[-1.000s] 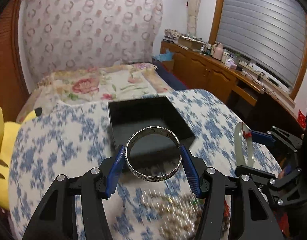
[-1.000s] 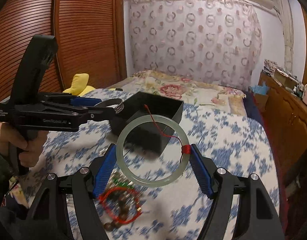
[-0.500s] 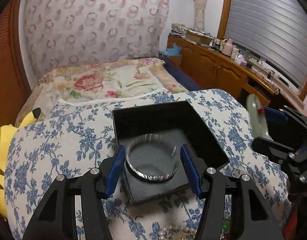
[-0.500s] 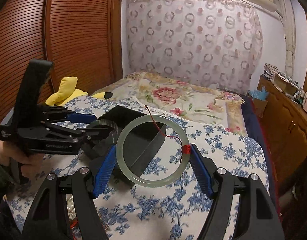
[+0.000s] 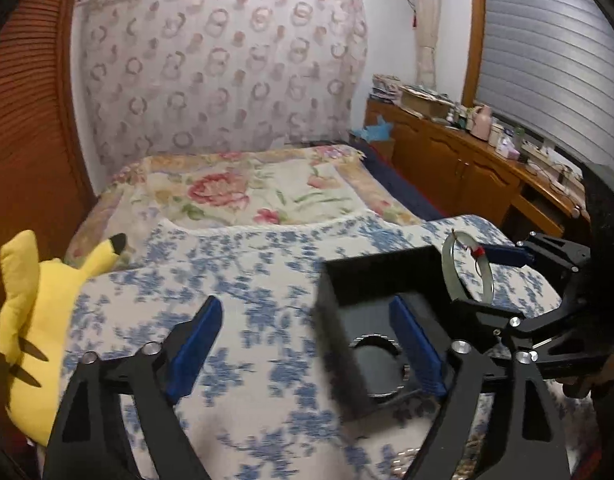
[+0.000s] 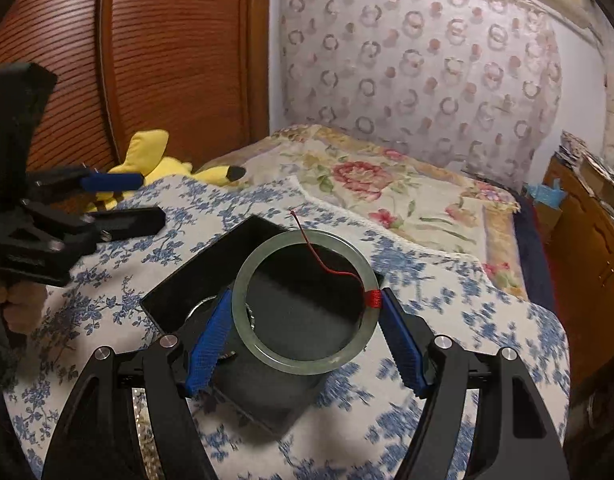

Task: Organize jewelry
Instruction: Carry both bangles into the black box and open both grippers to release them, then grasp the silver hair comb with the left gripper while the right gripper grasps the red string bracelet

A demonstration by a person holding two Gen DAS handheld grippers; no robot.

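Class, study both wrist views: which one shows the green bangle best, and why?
The right wrist view. There the green bangle faces the camera as a full ring, gripped between the right tongs above the black box. The left wrist view shows it only edge-on, small, at the right side.

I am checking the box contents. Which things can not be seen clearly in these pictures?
- Silver bangle in the black box: partly hidden by the left gripper's finger; in the right wrist view, by the jade bangle.
- Beaded jewelry: behind the right gripper, blurred.
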